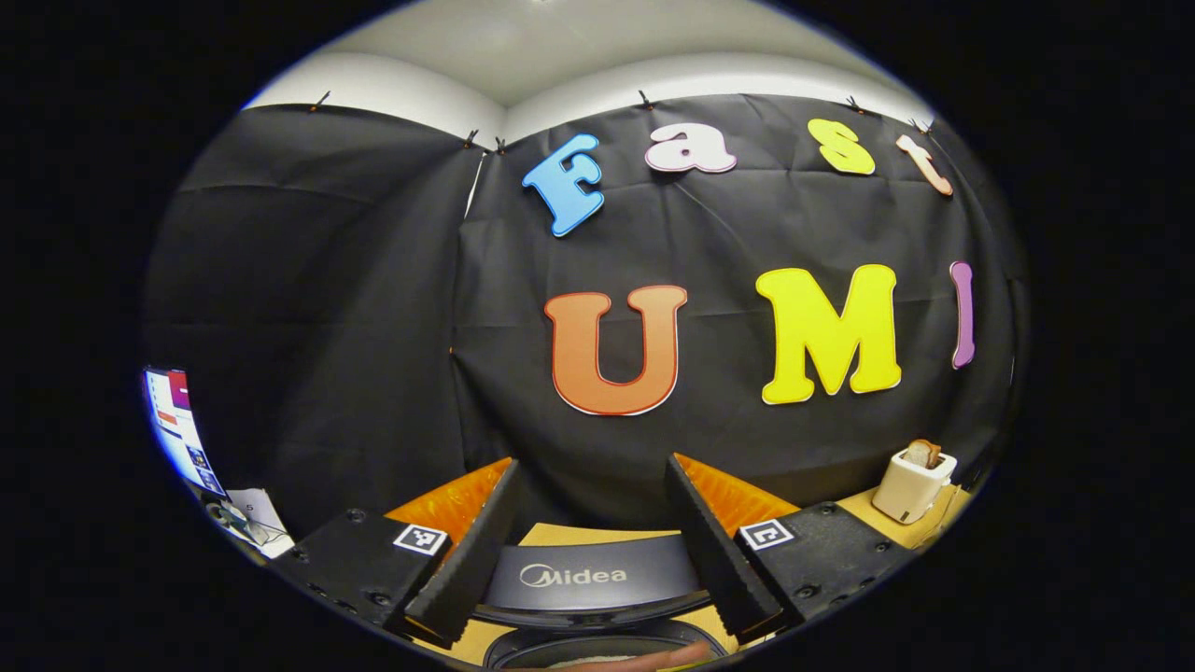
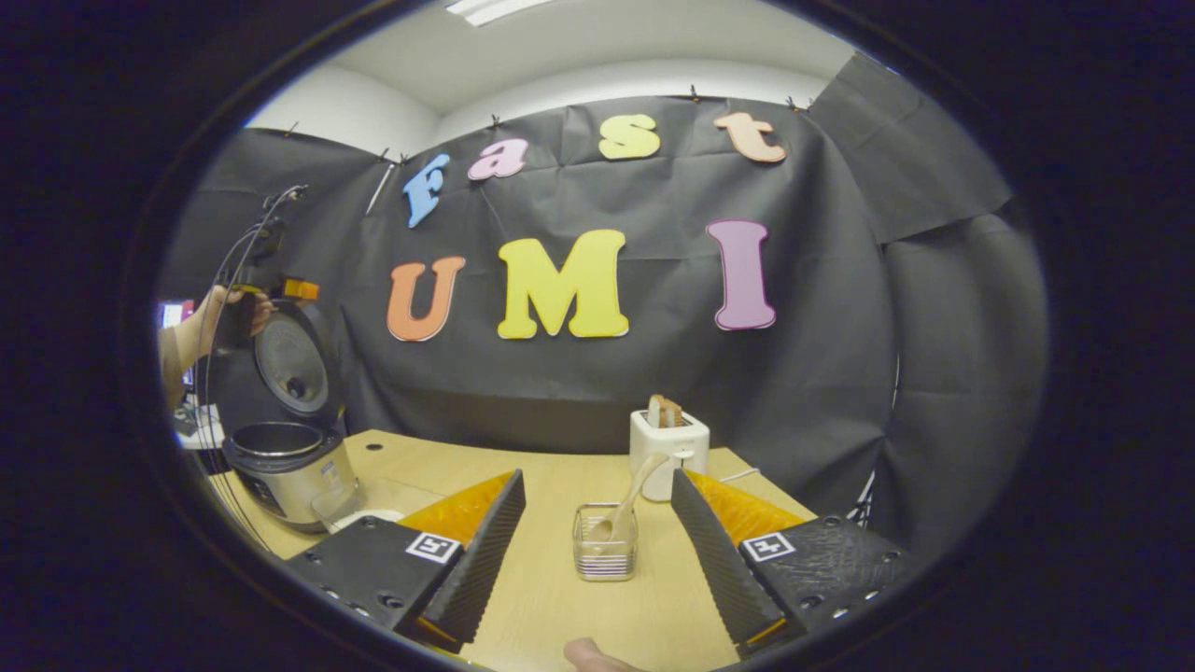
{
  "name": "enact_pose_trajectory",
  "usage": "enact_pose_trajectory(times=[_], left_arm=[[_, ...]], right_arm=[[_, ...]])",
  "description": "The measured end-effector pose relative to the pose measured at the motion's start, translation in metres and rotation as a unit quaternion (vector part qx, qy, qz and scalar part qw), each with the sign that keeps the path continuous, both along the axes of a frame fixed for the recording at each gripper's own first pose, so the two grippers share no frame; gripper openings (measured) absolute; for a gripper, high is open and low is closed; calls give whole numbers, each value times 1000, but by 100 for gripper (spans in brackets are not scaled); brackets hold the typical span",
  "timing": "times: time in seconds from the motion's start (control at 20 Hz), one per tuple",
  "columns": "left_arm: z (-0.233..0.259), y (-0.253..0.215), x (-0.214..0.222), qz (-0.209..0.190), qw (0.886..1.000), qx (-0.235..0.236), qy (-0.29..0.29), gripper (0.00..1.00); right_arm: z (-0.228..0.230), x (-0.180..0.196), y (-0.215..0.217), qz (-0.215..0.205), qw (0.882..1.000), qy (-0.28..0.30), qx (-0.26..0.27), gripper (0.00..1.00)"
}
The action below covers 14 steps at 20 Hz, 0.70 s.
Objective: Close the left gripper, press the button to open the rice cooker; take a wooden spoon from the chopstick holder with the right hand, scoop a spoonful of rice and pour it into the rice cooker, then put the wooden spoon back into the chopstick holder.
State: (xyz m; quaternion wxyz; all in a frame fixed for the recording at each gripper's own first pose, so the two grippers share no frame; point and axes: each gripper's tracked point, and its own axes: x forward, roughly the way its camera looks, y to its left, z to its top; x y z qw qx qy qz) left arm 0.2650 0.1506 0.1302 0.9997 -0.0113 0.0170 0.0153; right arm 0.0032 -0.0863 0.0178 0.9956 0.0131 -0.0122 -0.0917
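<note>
In the right gripper view the rice cooker (image 2: 289,471) stands at the table's left edge with its lid (image 2: 291,364) raised upright. A hand holds my left gripper (image 2: 257,285) near the lid's top. A wooden spoon (image 2: 637,490) leans in the clear chopstick holder (image 2: 605,546), which stands straight ahead between the wide-apart fingers of my open right gripper (image 2: 597,476), a short way off. In the left gripper view my left gripper (image 1: 591,464) is open, and the lid's dark edge (image 1: 579,574) and the pot's rim (image 1: 597,644) lie below it.
A white toaster (image 2: 668,446) with bread in it stands behind the chopstick holder, near the back wall, and also shows as the toaster (image 1: 913,483) far right. A small clear container (image 2: 350,511) sits beside the cooker. A lit screen (image 1: 177,425) is off the table's left.
</note>
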Motion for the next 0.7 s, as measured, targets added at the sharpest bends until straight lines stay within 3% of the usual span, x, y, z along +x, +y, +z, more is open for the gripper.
enact_pose_trajectory(times=[0.3, 0.55, 0.7], left_arm=[[-7, -7, -37, -9, 1000, 9, 1, 97], [-20, -14, -69, -19, 1000, 14, 3, 94], [-28, -18, -87, -16, 999, 41, -4, 96]], right_arm=[[-2, -1, 12, 19, 1000, 3, 2, 92], [-3, -2, 9, 15, 1000, 4, -7, 92], [-8, 0, 2, 3, 1000, 12, -8, 92]])
